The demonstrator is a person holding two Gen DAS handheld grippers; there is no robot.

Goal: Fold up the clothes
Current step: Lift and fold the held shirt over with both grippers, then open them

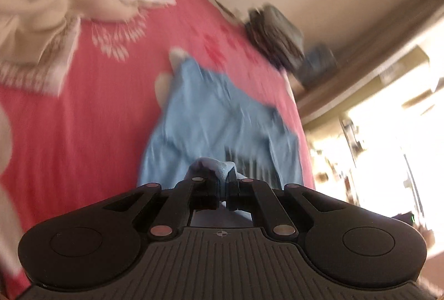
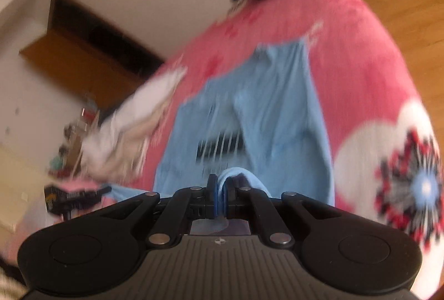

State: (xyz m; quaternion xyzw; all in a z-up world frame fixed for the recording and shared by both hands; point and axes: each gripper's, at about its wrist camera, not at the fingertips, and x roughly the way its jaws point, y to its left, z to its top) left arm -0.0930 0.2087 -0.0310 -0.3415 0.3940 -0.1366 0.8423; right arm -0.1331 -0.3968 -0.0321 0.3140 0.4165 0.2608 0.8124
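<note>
**Blue shirt held up by two corners**

Blue shirt (image 1: pixel 222 111) on the pink bed (image 1: pixel 83 133), near the middle, hanging down from both grippers toward the far edge. Dark stripes printed on its front. Both pictures blurry.

Left gripper (image 1: pixel 223 183): pinched tight on a bunch of blue cloth, no gap to see. Right gripper (image 2: pixel 220 189): pinched tight too, with a fold of blue cloth poking up between the fingers.

Both grippers tipped down a bit toward the bed, side by side, each at one near corner of the shirt. In the right view, the left gripper peeking in at the left edge.

Step in hand, most likely: lift and stretch the shirt flat for a fold.

To do it well:
- Keep both pinches tight, so no corner slips out.
- Keep both corners level, so the cloth hangs even.
- Pull gently apart to smooth the wrinkles.
- Lay it down on bare pink bed, away from the white clothes (image 1: pixel 55 0) at the far left corner and the dark pile (image 1: pixel 274 36) at the far edge.
</note>
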